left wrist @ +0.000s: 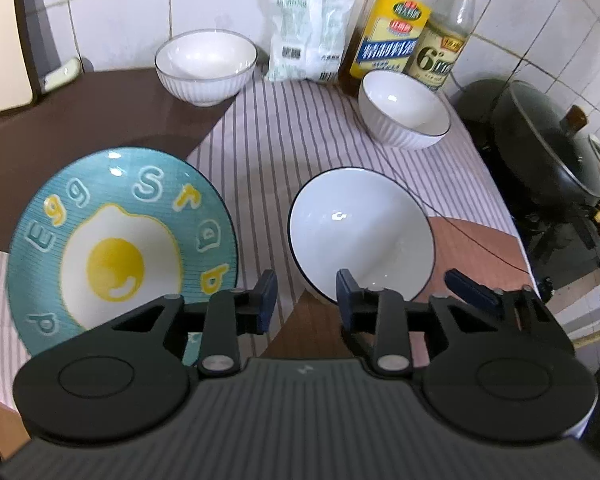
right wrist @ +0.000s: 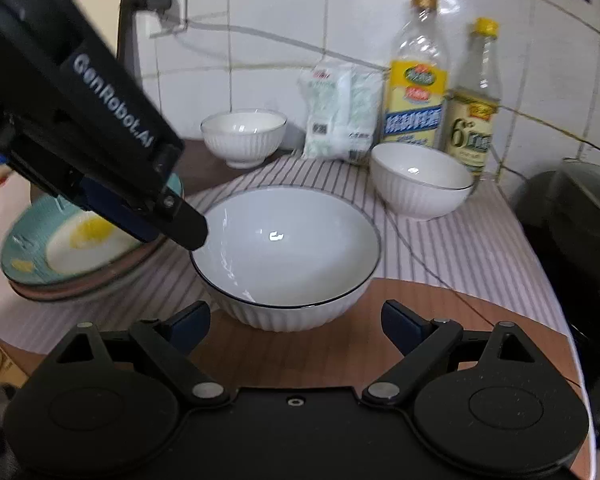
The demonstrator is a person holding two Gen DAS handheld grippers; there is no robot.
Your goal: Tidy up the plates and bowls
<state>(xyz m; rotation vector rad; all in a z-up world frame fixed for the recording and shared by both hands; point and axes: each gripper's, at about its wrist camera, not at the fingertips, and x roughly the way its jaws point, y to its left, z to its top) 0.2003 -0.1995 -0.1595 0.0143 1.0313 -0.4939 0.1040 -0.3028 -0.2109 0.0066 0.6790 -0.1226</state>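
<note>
A teal plate with a fried-egg picture [left wrist: 120, 248] lies at the left on top of a pink plate [right wrist: 96, 286]. A large white bowl with a dark rim [left wrist: 360, 236] stands in the middle of the counter; it also shows in the right wrist view [right wrist: 288, 260]. Two smaller ribbed white bowls stand behind: one back left [left wrist: 206, 66], one back right [left wrist: 404, 114]. My left gripper [left wrist: 306, 298] is open, between the plate and the large bowl, just above them. My right gripper [right wrist: 296, 322] is open and empty, just in front of the large bowl.
A striped cloth [left wrist: 296, 128] covers part of the brown counter. Two bottles [left wrist: 396, 28] and a white bag [left wrist: 306, 32] stand against the tiled wall. A dark lidded wok [left wrist: 548, 140] sits on the stove at the right. The counter's front edge curves close by.
</note>
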